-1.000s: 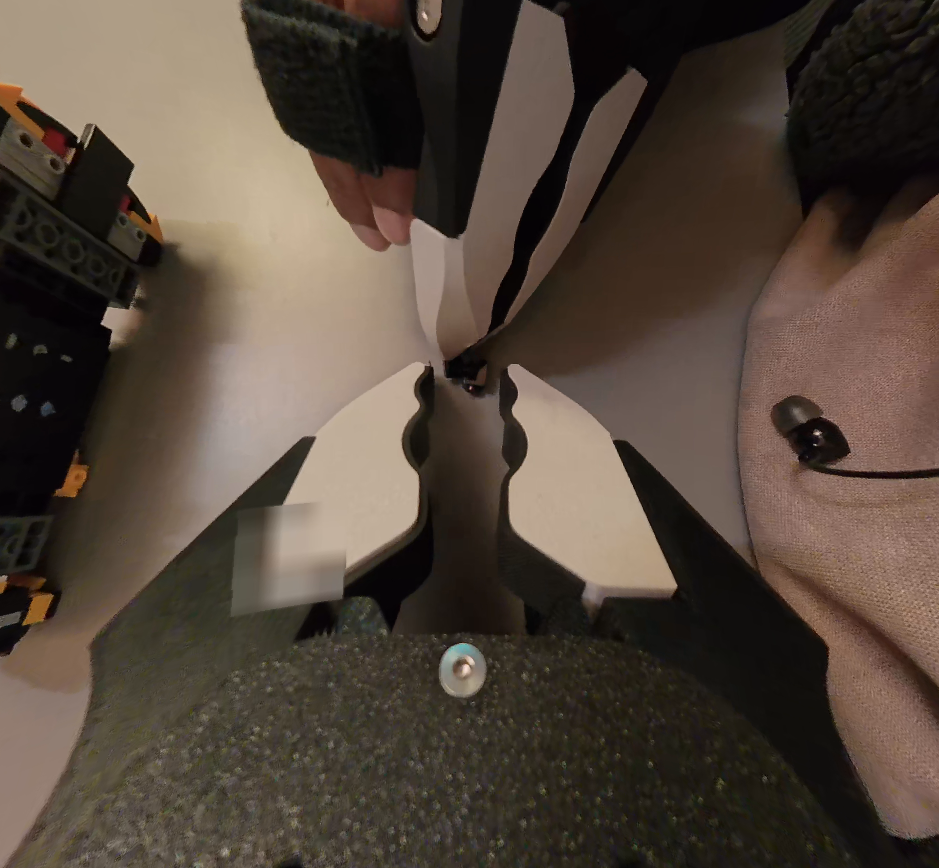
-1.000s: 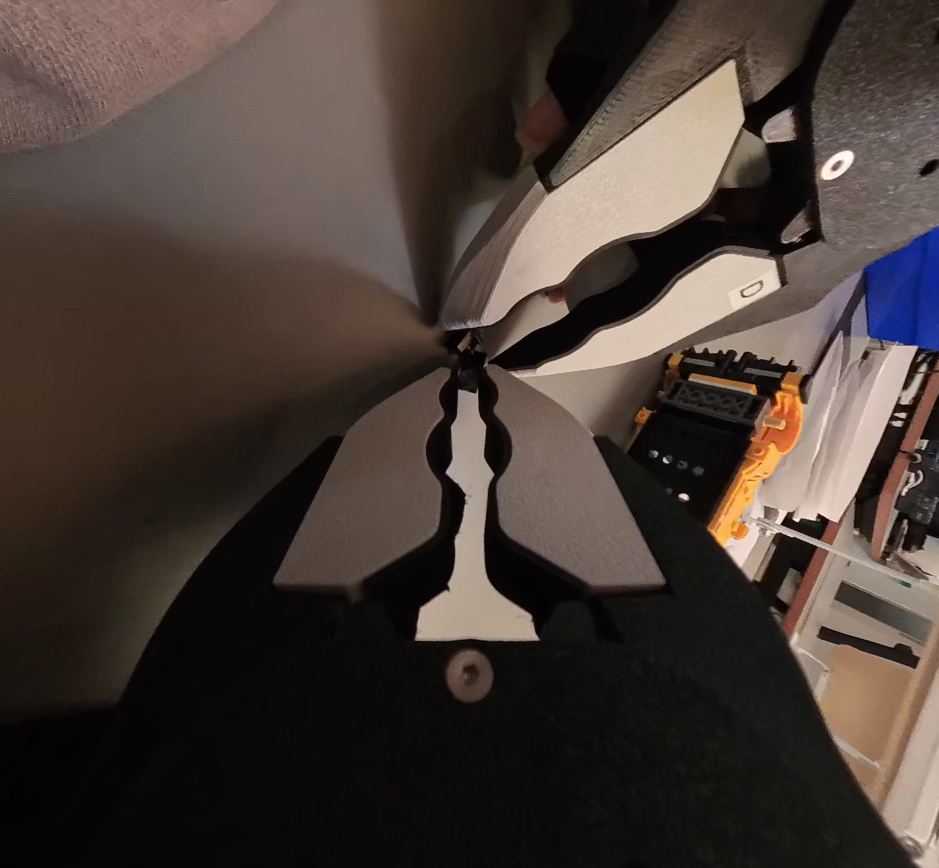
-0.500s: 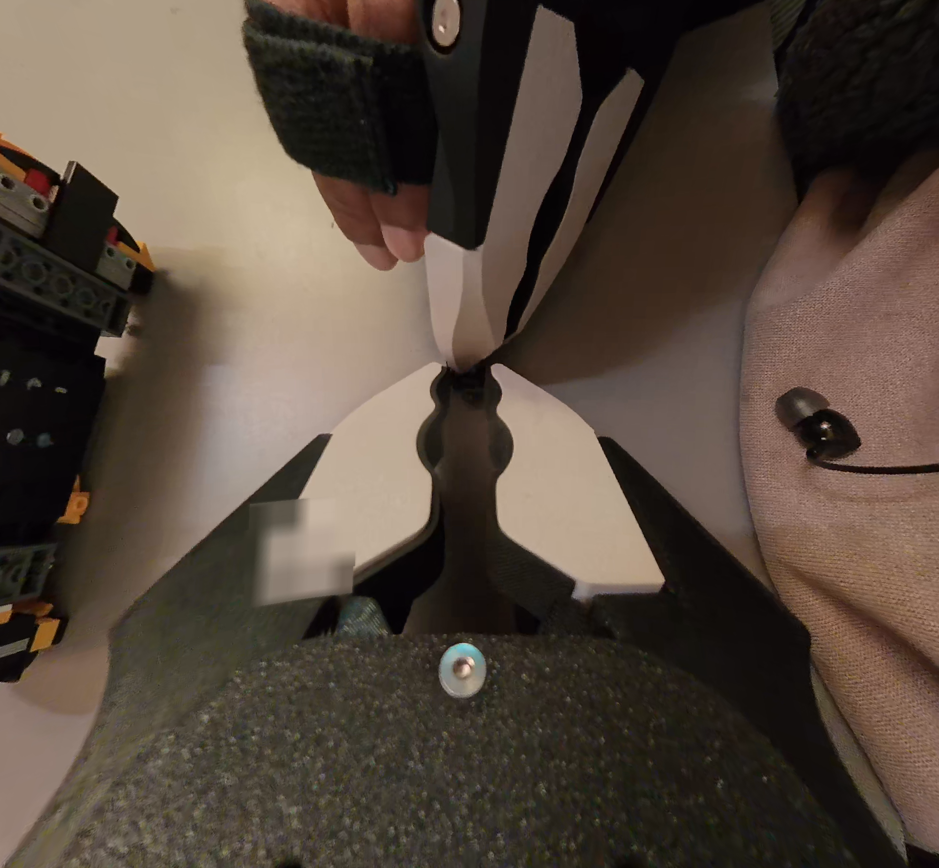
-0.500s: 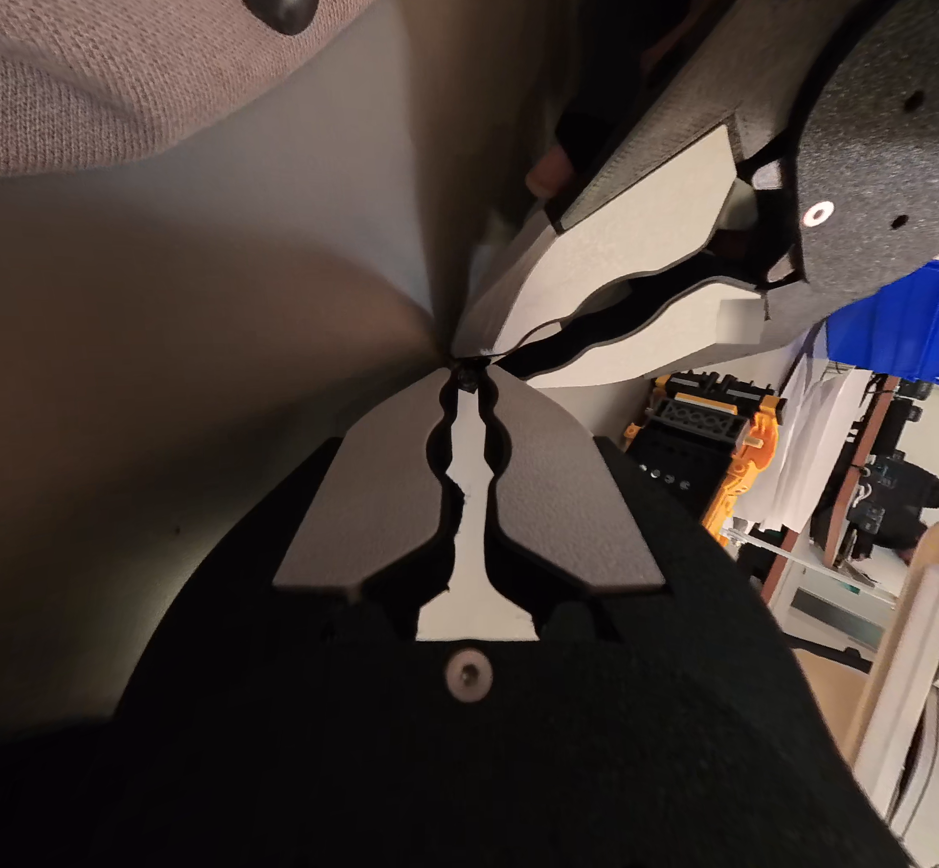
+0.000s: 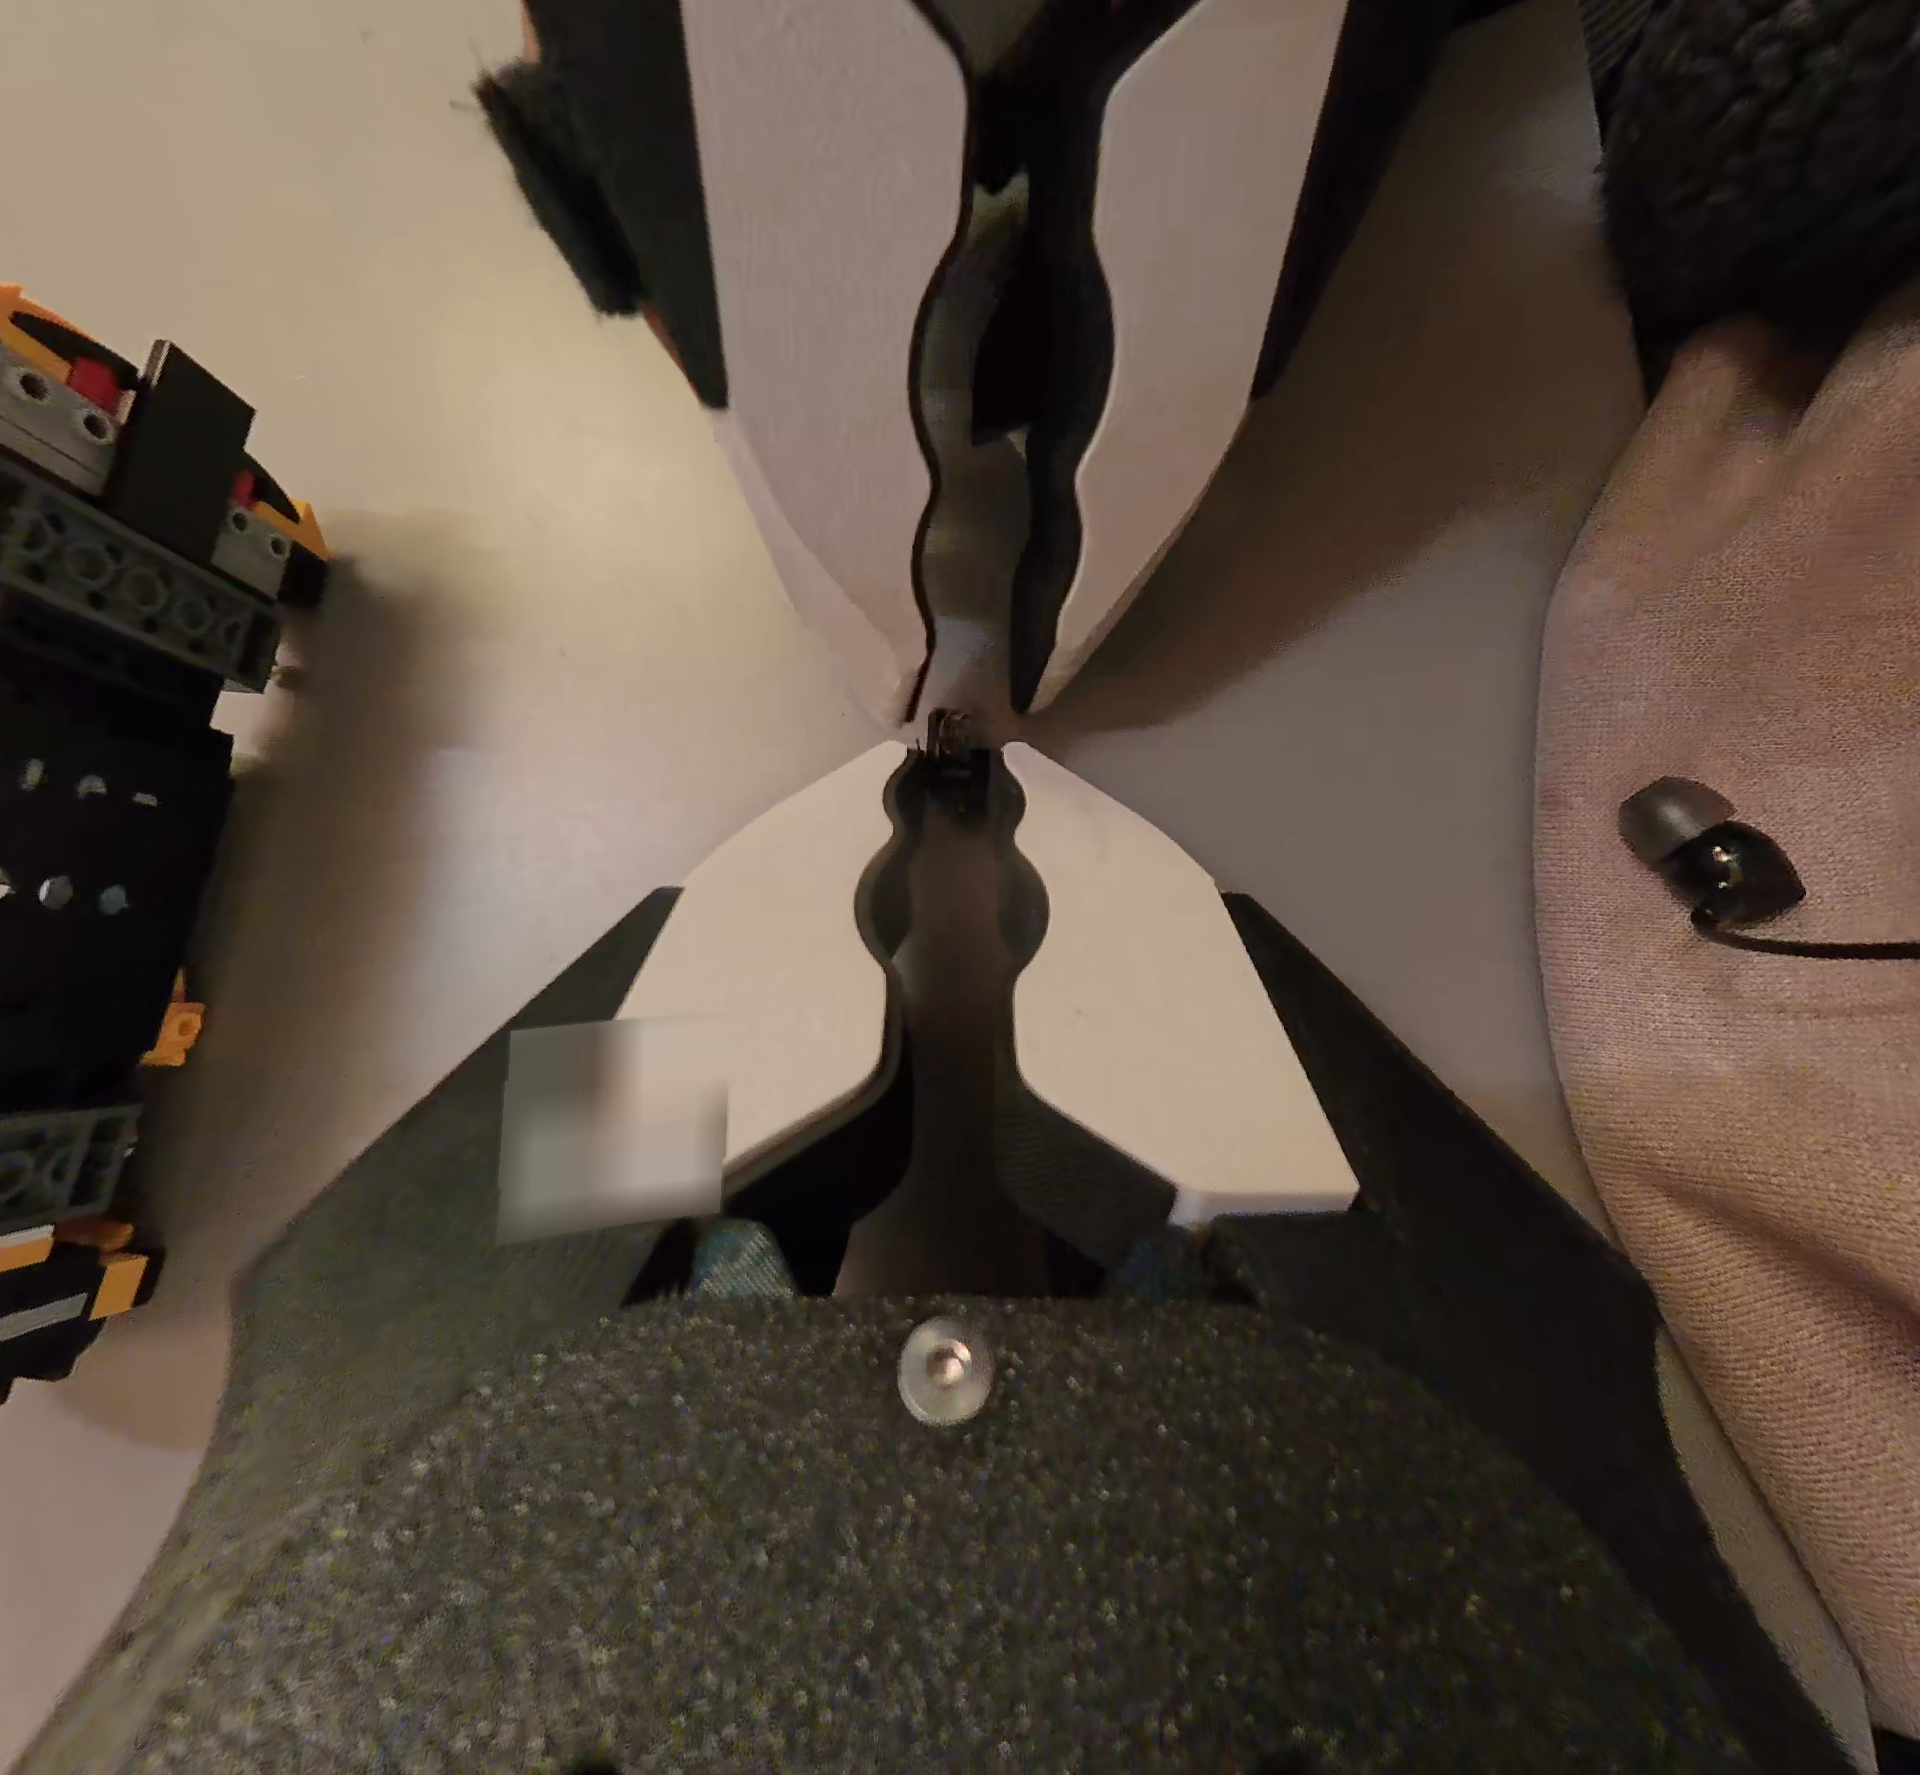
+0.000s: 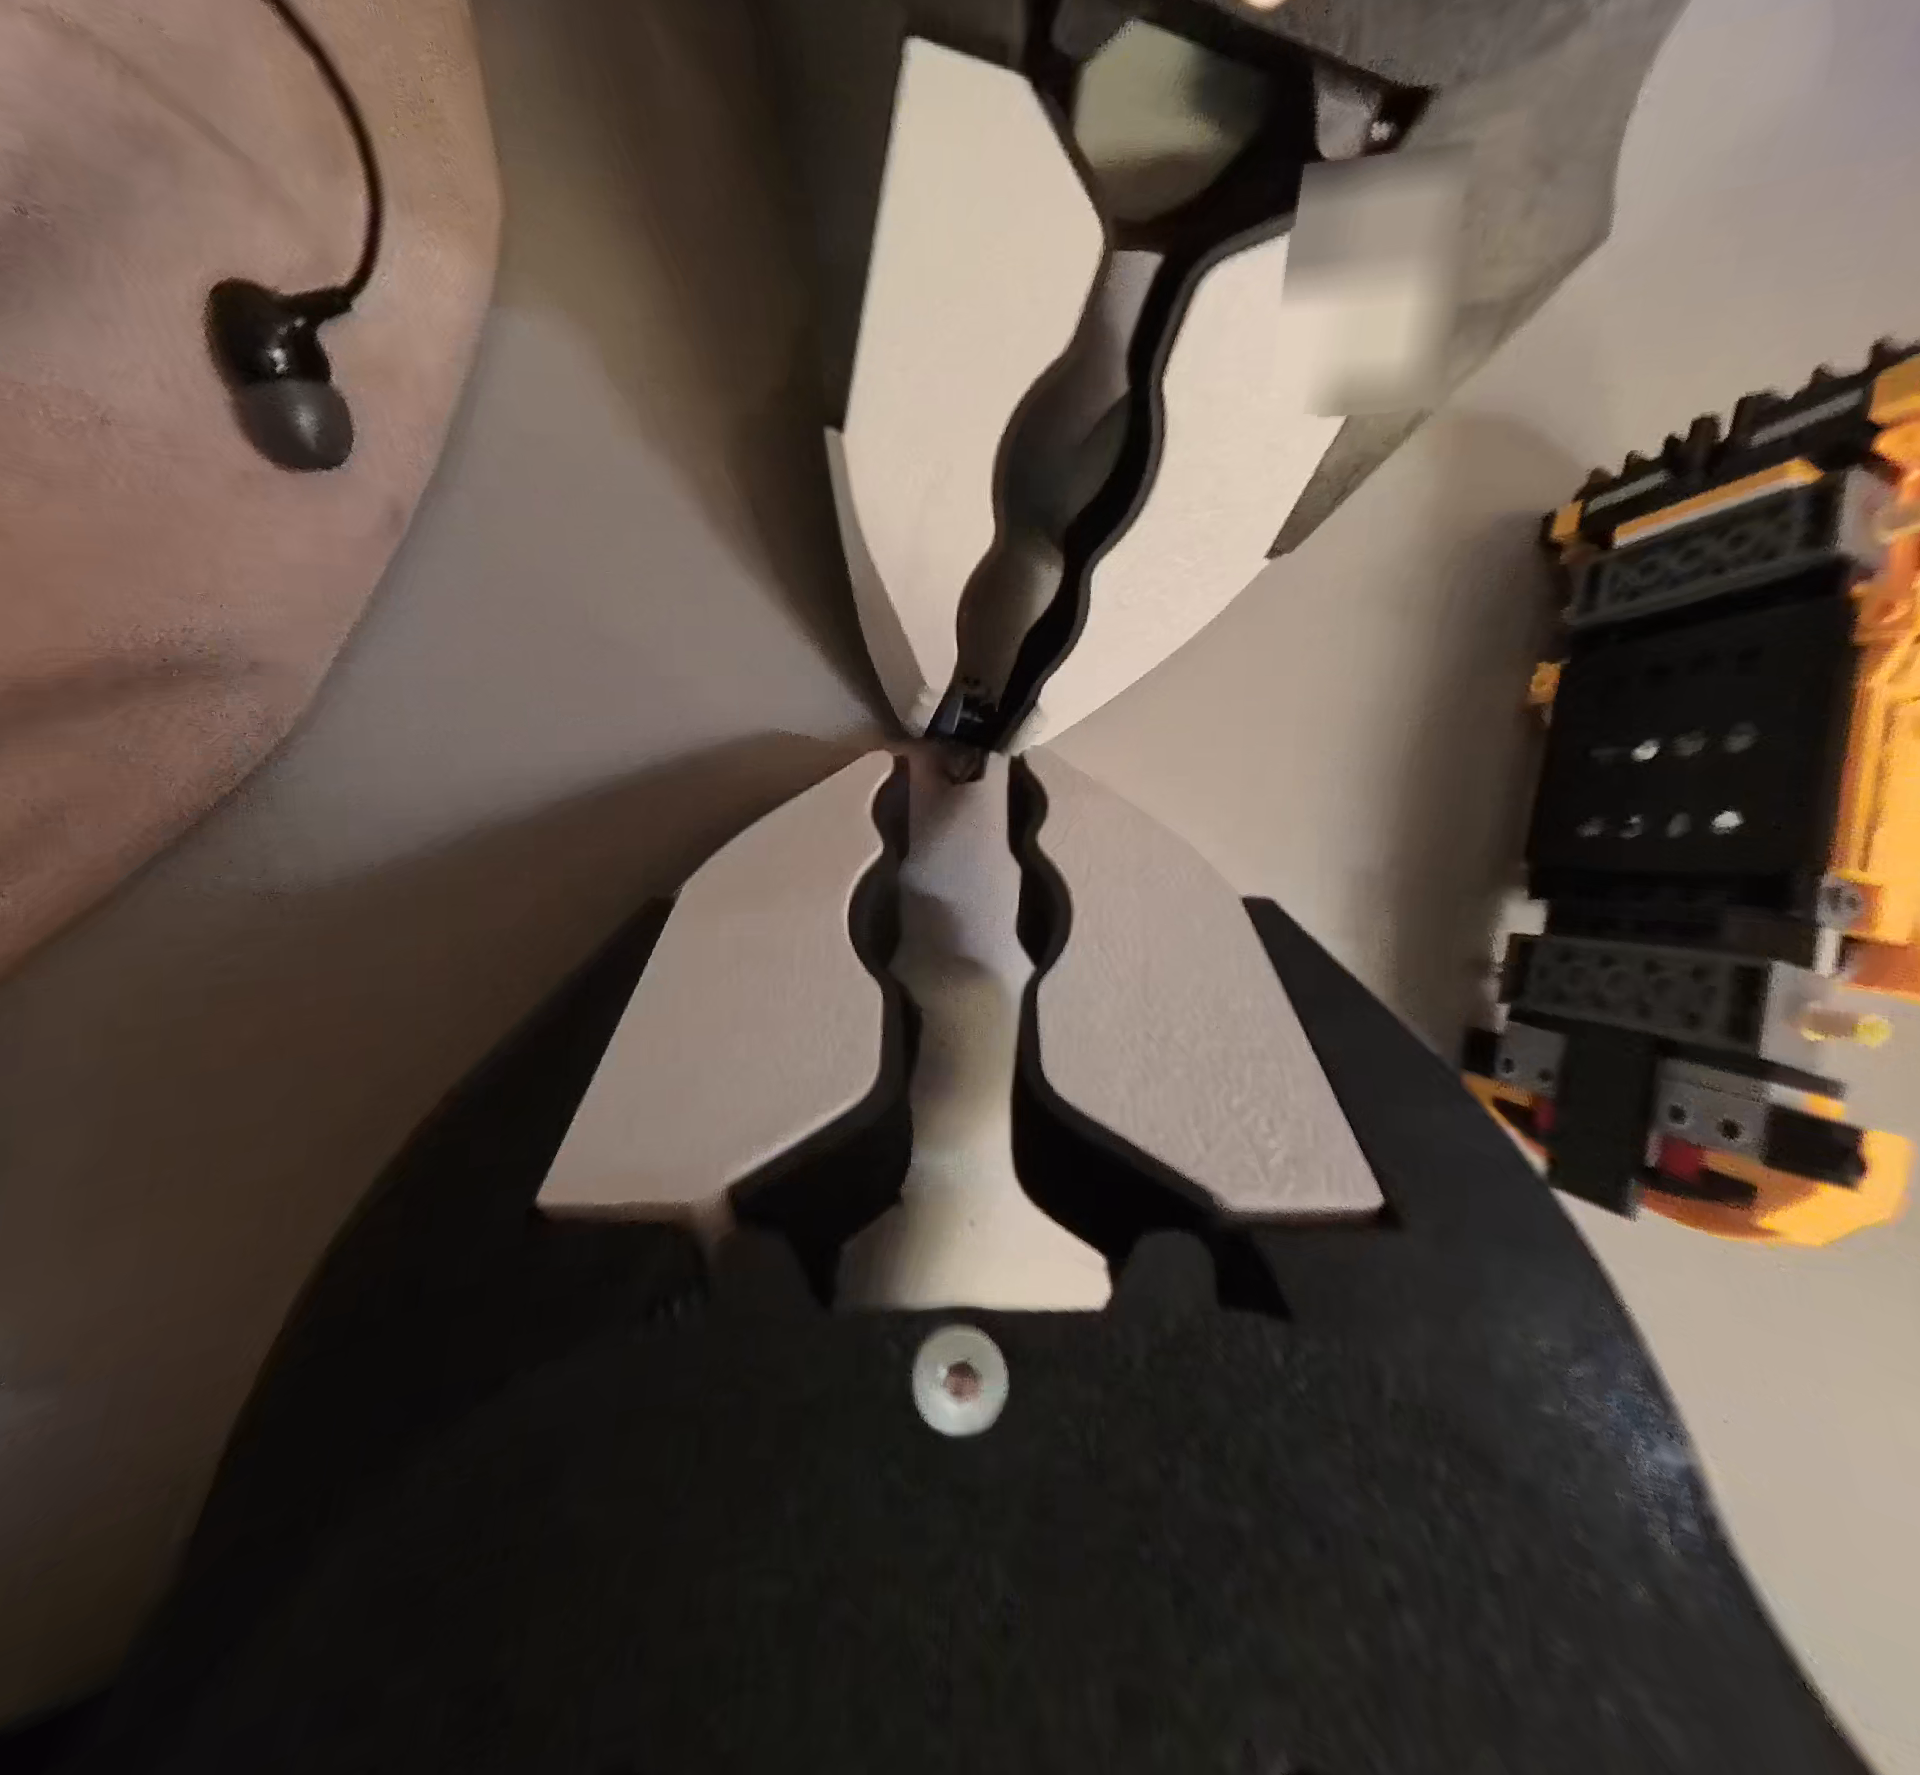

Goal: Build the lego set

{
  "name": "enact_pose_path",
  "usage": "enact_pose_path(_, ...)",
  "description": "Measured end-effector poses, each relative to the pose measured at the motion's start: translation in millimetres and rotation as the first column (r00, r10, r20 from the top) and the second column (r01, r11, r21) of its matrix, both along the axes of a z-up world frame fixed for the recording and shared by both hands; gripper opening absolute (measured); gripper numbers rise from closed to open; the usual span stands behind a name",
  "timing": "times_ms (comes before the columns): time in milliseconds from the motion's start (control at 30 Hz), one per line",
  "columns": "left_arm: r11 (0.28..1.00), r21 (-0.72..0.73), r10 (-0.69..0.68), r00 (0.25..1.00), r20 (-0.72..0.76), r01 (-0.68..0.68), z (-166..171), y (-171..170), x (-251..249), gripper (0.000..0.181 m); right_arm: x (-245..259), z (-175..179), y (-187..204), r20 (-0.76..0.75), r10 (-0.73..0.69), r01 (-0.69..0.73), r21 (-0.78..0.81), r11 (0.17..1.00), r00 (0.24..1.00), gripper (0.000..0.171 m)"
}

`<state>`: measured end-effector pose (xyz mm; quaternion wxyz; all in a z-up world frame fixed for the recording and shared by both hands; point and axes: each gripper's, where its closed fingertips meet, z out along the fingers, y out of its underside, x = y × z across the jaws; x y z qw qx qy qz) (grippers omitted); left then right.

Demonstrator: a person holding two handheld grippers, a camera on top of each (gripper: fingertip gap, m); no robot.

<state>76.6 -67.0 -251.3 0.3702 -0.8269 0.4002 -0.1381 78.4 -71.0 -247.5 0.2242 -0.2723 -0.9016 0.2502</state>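
A tiny black lego piece is pinched between the tips of my left gripper, which is shut on it. My right gripper comes in from above, tip to tip with the left one, its jaws a little apart. In the right wrist view my right gripper is slightly open, and the black piece sits in the left gripper's tips just beyond it. The half-built black, grey and orange lego model lies on the table to the left; it also shows in the right wrist view.
A person's pinkish-beige garment with a black earbud on a wire lies close on the right; both show in the right wrist view too, garment and earbud. A dark fuzzy sleeve is at the top right. The beige table is beneath. My two grippers' fingertips are within a few centimetres of each other.
My left gripper has shut on the small black piece. My right gripper, shut on it before, has opened its jaws. The two grippers have turned to face each other head on.
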Motion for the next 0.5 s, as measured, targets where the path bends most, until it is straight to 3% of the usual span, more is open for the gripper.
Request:
enact_pose_path(200,1.0,0.02,-0.017,1.0,-0.014,0.017,-0.5,-0.7,0.1,0.011,-1.9,-5.5,-0.9,0.093,-0.023,0.028,-0.051,0.998,0.995,0.007)
enact_pose_path(500,0.998,0.033,-0.045,0.999,0.002,0.045,0.1,-3.0,-1.4,0.012,-4.8,-4.7,-2.7,-0.131,0.178,-0.155,0.172,0.973,0.975,0.006)
